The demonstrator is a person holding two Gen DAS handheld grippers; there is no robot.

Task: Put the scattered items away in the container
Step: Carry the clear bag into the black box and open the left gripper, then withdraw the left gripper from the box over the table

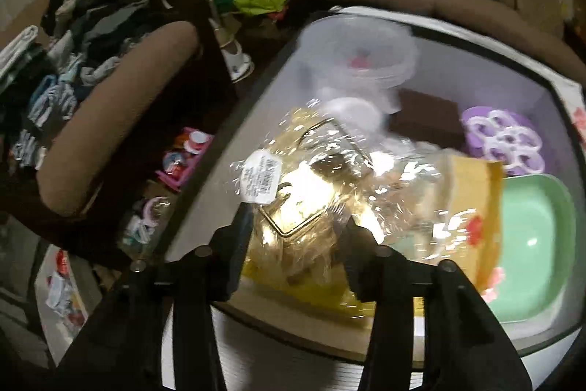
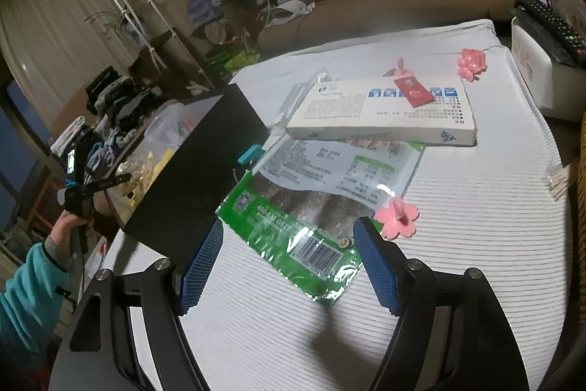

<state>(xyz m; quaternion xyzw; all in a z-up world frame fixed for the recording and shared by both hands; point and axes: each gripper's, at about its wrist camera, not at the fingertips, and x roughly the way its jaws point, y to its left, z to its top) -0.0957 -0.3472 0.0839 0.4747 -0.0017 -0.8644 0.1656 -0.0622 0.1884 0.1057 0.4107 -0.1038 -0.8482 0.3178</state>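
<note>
— While my left gripper (image 1: pixel 296 226) hangs over the box (image 1: pixel 366 13), where's its bag (image 1: pixel 311 171)?
— Between the jaws, which look released, inside the box.
— And the right gripper (image 2: pixel 289 240)?
— I see open jaws, nothing gripped. The green packet (image 2: pixel 315 207) lies flat just ahead, long axis running away from me, so I judge the right hand nearer.

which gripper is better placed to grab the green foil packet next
Right. The right gripper hangs open directly over the green foil packet, while the left gripper is over the container.
</note>
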